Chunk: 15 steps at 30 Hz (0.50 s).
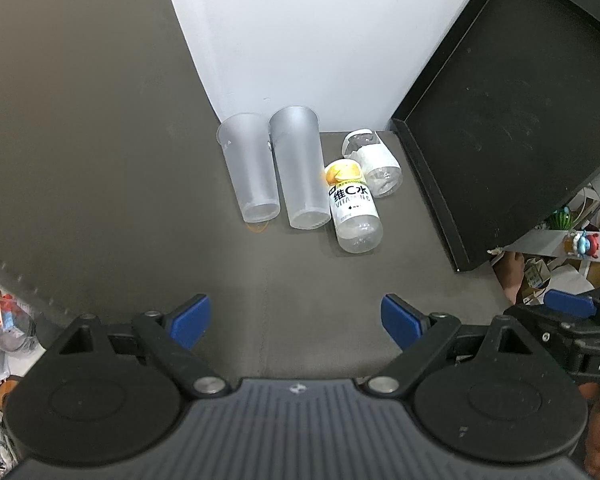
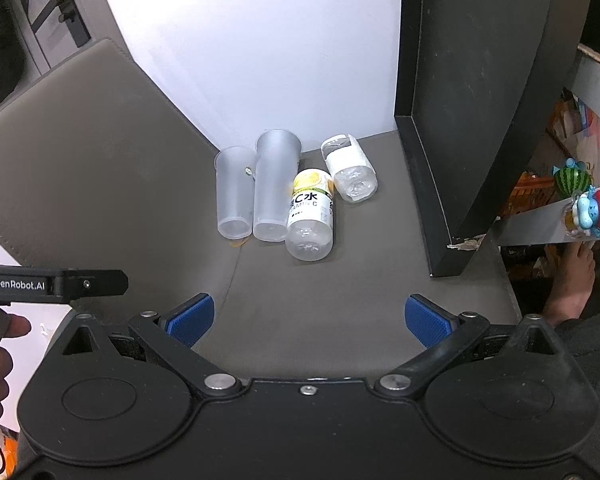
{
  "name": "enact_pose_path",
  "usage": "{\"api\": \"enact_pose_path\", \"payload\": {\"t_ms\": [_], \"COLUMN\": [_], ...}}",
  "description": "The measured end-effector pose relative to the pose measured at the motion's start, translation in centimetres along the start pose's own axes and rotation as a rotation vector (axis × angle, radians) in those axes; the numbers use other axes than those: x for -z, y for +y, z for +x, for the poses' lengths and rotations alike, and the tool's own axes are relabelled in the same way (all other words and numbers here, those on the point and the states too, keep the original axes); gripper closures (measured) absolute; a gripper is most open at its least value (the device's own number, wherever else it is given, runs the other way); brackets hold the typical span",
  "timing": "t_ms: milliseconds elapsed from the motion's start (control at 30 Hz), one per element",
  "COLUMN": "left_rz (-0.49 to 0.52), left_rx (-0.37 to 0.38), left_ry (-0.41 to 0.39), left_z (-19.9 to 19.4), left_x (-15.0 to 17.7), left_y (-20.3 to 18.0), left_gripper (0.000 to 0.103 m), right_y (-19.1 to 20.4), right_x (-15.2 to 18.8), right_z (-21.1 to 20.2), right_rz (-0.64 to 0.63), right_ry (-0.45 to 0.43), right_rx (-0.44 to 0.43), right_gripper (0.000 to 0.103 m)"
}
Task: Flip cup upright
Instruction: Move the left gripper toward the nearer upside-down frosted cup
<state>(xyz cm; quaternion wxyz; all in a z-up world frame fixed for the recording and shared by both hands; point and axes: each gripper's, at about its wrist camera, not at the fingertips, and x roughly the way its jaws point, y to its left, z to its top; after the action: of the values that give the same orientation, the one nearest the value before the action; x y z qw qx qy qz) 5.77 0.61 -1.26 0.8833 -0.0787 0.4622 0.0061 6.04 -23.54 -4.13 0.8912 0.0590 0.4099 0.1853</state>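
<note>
Two frosted plastic cups lie on their sides on the grey mat, mouths toward the white wall: a left cup and a taller cup touching it. My left gripper is open and empty, well short of the cups. My right gripper is open and empty, also short of them. The right gripper's blue fingertip shows at the right edge of the left wrist view.
A vitamin C bottle lies beside the taller cup, a clear bottle behind it. A black tray leans at the right. Shelves with toys stand beyond the mat's right edge.
</note>
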Motion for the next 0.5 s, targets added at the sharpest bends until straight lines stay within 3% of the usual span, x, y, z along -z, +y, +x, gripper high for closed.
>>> {"api": "enact_pose_path", "payload": {"t_ms": [300, 500], "left_rz": [-0.01, -0.024], "left_rx": [0.001, 0.004], "left_ry": [0.015, 0.023], "left_z": [2.0, 3.4], "left_x": [-2.4, -3.7], "left_y": [0.2, 0.4], "left_gripper": [0.012, 0.012], "right_y": [-1.3, -2.4], "right_x": [-0.3, -0.4], "right_z": [1.1, 1.8], "right_rz": [0.077, 0.116], "right_ry": [0.016, 0.023], "right_rx": [-0.037, -0.018], "right_gripper": [0.0, 0.0]}}
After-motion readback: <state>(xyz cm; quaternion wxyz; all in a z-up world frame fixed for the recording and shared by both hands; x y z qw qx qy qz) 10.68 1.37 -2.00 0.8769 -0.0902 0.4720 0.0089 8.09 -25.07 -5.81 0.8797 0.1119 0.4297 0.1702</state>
